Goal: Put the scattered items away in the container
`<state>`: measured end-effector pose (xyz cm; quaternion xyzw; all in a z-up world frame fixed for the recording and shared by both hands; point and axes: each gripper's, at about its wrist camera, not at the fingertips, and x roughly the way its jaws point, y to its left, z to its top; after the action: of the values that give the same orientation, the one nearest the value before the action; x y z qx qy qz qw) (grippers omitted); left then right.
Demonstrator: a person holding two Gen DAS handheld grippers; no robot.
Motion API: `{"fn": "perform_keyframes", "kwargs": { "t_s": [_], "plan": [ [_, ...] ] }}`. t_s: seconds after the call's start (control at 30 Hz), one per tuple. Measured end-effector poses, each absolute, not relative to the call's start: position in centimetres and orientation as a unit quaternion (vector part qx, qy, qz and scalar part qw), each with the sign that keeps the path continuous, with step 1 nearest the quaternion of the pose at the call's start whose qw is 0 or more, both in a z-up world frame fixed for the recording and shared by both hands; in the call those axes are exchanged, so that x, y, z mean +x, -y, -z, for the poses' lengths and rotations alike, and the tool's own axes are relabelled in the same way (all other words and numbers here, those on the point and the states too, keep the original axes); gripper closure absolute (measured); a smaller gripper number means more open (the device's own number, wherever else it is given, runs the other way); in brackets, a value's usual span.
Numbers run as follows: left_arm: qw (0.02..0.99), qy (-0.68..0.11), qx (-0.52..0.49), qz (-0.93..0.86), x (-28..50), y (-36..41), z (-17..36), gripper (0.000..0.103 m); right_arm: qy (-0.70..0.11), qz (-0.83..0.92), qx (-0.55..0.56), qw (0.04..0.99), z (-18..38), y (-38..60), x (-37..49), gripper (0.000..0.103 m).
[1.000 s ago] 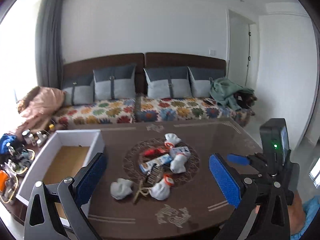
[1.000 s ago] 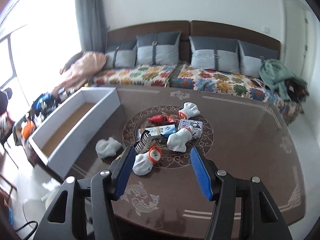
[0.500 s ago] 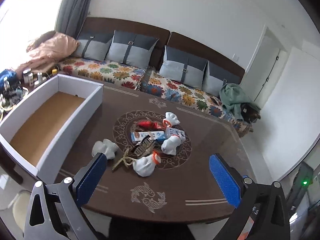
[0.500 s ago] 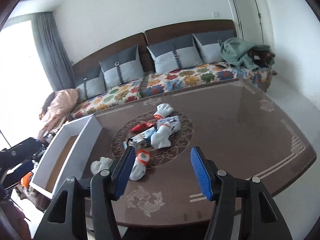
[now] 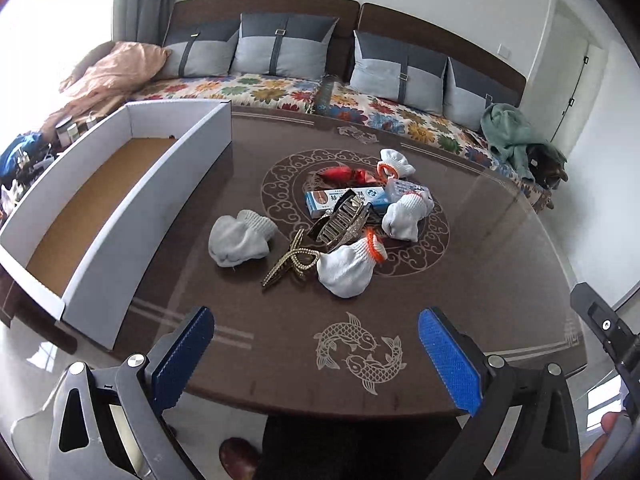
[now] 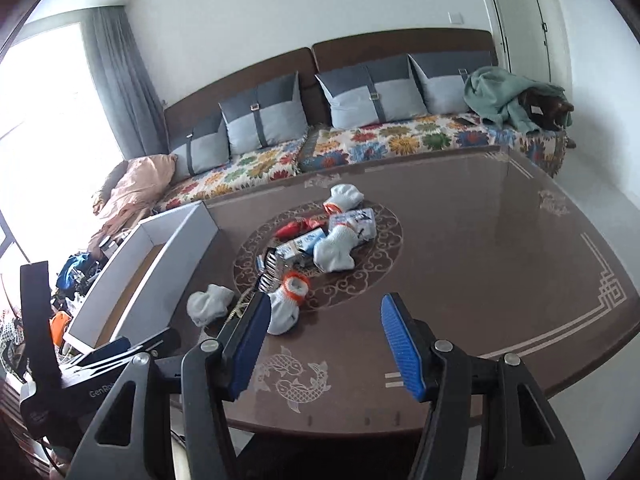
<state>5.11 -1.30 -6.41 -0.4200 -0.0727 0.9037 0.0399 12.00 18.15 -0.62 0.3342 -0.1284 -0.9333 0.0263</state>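
Left wrist view: left gripper (image 5: 316, 354) hangs over the near table (image 5: 500, 280) edge, fingers spread wide, nothing between them.
Right wrist view: right gripper (image 6: 326, 344) likewise spread and empty, above the fish motif.
Items: rolled socks, hair claw (image 5: 340, 224), slim clip (image 5: 290, 262), toothpaste box (image 5: 344, 200) and red wrapper (image 5: 344, 173) heaped mid-table, overlapping.
Container: white box (image 5: 160, 208) at the table's left, empty.
Snag risk: closing on the orange-cuffed sock (image 5: 348, 266) probably drags the touching clip along.
Slip risk: the shiny claw likely skids on the glossy top.
Collision risk: both grippers aiming at one pile may bump.
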Motion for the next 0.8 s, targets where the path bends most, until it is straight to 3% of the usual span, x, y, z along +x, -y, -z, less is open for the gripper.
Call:
{"fn": "perform_keyframes", "kwargs": {
  "t_s": [0.37,0.57,0.8],
  "plan": [
    [0.013,0.005,-0.442,-0.897,1.5,2.3,9.1,0.0,0.137,0.893,0.423,0.075,7.6,-16.8,6.9,0.044],
    [0.005,0.015,-0.501,-0.865,-1.1,2.6,12.5,0.0,0.125,0.86,0.48,0.121,11.7,-14.8,3.4,0.044],
    [-0.002,0.017,-0.508,-0.861,-2.1,3.7,13.1,0.0,0.127,0.827,0.519,0.175,14.7,-12.1,-0.8,0.044]
  ]
}}
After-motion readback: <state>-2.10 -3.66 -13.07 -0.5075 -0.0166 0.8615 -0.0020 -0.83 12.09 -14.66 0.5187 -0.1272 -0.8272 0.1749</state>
